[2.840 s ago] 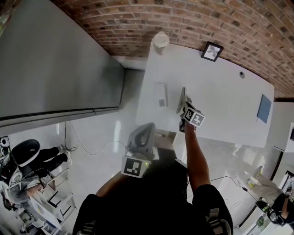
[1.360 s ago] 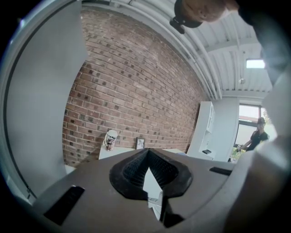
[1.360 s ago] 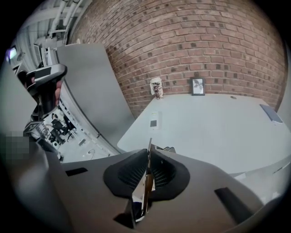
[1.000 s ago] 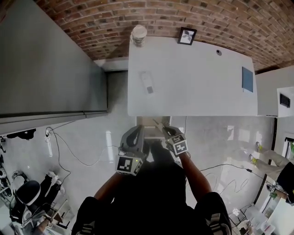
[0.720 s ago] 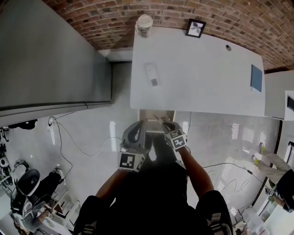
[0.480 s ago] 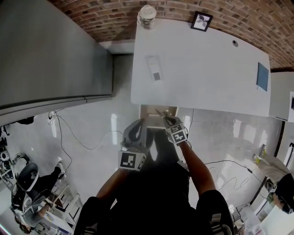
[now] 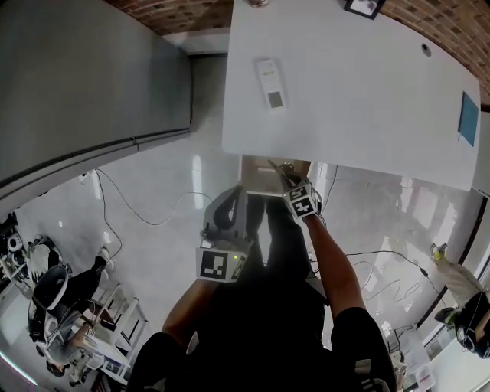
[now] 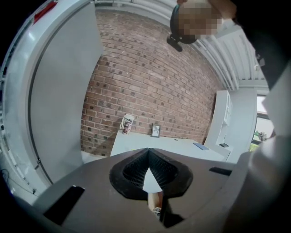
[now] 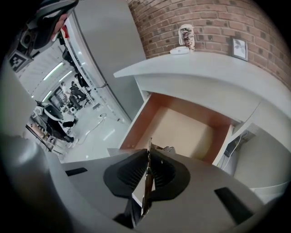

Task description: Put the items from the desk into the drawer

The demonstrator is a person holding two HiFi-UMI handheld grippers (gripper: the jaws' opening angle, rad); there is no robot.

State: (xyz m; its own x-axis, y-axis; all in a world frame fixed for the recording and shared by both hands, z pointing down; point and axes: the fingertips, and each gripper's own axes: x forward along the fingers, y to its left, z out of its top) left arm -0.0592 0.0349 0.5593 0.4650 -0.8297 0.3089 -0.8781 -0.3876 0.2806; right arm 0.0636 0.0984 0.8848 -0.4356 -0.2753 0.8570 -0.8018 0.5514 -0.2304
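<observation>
The wooden drawer stands pulled out under the white desk. My right gripper hangs over the drawer's near end, pointing steeply down. It is shut on a thin flat grey item held edge-on, whose top edge sticks out past the fingertips. My left gripper is to the left of the drawer at about the same height, shut, with nothing in it. On the desk lie a white remote and a blue notebook, beside a picture frame.
A patterned cup stands at the desk's far left corner by the brick wall. A tall grey cabinet fills the left. A cable trails over the glossy floor. A white cupboard stands right of the desk.
My right gripper has carried the flat item off the desk top and down to the open drawer. Both grippers have sunk over the last second. The left stays beside the drawer.
</observation>
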